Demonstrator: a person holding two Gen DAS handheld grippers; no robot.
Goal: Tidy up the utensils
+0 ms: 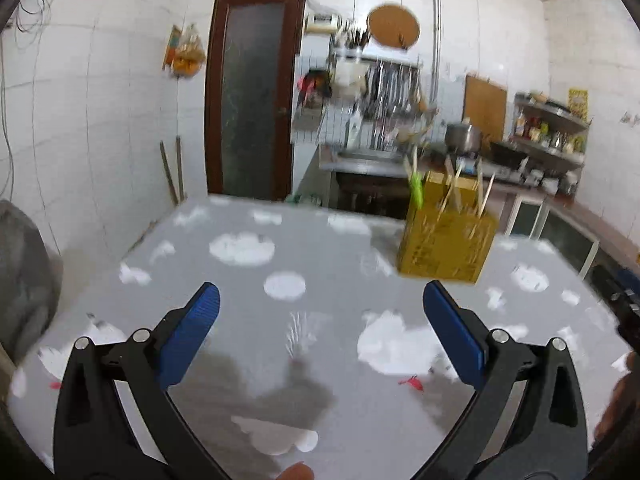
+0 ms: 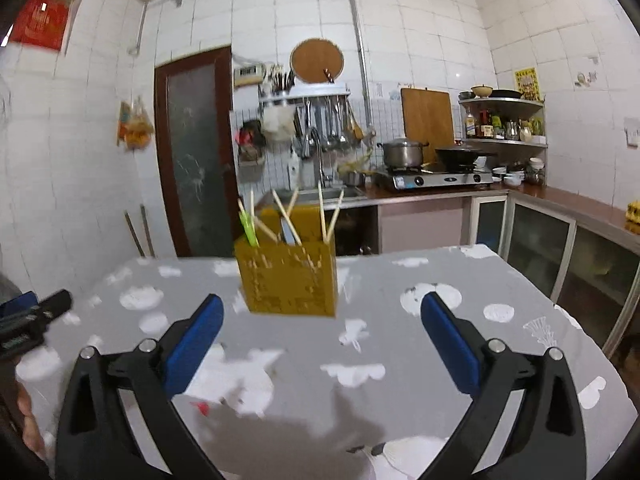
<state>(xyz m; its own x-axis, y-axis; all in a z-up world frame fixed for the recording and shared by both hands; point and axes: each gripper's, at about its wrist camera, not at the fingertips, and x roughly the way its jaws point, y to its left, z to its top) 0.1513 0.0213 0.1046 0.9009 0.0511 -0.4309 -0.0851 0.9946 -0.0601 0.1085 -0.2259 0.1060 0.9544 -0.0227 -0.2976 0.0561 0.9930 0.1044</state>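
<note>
Yellow holder (image 2: 289,280) stands upright on table (image 2: 400,344), square, perforated walls, toward far edge. Chopsticks (image 2: 285,216) lean out of top at mixed angles; green utensil (image 2: 249,230) at its left corner. Gray cloud-print cloth covers table; bare cloth between holder and both tools. Left gripper (image 1: 320,328) hangs over near cloth, jaws wide apart, nothing between. Right gripper (image 2: 322,330) just short of holder, jaws spread, empty. Red wall poster (image 2: 40,22) blurred, writing unreadable.

White-tiled walls (image 2: 420,20) enclose a kitchen — dark door (image 2: 196,152), counter (image 2: 440,192), cloud-patterned tablecloth (image 2: 400,340).
</note>
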